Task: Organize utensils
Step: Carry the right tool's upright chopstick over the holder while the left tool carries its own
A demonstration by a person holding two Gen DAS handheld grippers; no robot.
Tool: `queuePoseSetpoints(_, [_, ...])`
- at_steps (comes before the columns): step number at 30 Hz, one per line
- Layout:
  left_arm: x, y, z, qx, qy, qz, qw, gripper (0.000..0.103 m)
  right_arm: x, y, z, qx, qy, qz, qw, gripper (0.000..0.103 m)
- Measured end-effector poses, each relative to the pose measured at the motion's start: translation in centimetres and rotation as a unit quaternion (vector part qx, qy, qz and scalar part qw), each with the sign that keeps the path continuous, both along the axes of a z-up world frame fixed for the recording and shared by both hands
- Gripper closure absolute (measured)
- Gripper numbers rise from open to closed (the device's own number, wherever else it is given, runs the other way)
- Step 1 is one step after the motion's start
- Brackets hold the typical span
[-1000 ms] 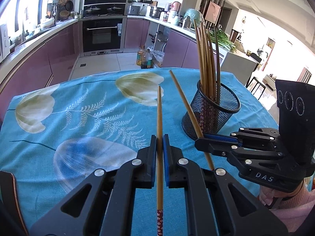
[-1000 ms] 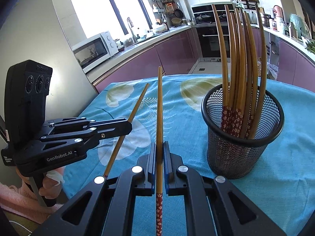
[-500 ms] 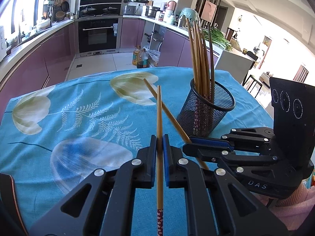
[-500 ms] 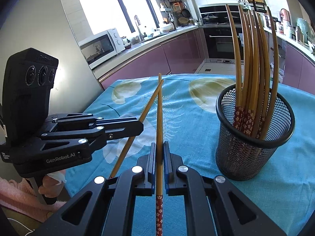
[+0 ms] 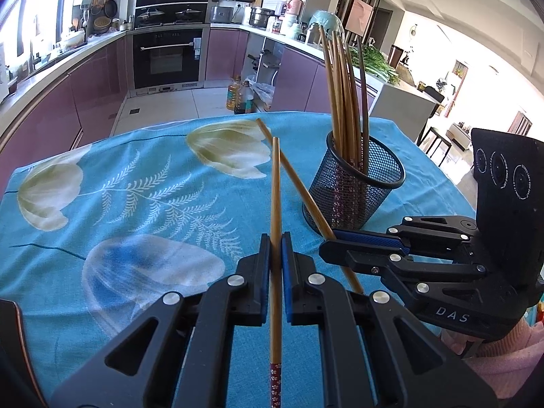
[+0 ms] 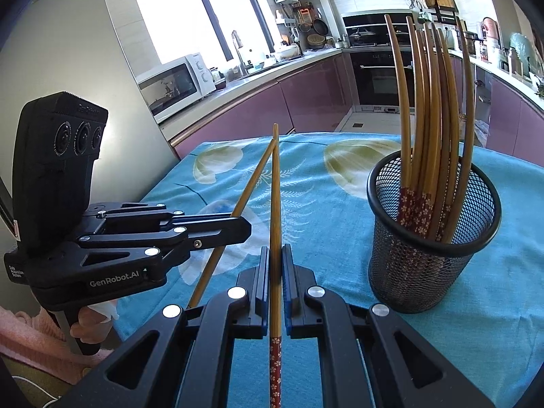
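My left gripper (image 5: 275, 241) is shut on a wooden chopstick (image 5: 275, 187) that points straight ahead over the table. My right gripper (image 5: 328, 246), seen side-on at the right, is shut on a second chopstick (image 5: 295, 176) that slants left and crosses the first near its tip. In the right wrist view my right gripper (image 6: 275, 251) clamps its chopstick (image 6: 274, 187), and the left gripper (image 6: 243, 229) holds its stick (image 6: 251, 180) so the two tips meet. A black mesh holder (image 5: 357, 187) (image 6: 435, 238) with several chopsticks stands upright at the right.
A blue flower-print tablecloth (image 5: 136, 187) covers the table, whose far edge drops to a kitchen floor with purple cabinets (image 5: 95, 85) behind. A hand in a pink sleeve (image 6: 91, 323) grips the left handle. Oil bottles (image 5: 239, 97) stand on the floor beyond.
The right gripper's chopstick has swung left across the left gripper's chopstick, so their tips have come together. Both grippers stay shut on their sticks.
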State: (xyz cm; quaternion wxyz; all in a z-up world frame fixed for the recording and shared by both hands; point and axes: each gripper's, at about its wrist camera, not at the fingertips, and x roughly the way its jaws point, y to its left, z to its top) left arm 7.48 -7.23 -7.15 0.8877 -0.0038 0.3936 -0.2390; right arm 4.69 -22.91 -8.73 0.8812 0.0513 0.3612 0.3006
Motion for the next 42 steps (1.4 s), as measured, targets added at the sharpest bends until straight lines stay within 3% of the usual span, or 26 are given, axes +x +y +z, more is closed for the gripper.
queuePoseSetpoints(42, [-0.8, -0.6, 2.3, -0.008, -0.031, -0.01, 0.9994, 0.096, -1.2, -3.6, 2.7, 0.023, -0.048, -0.035, 0.998, 0.097])
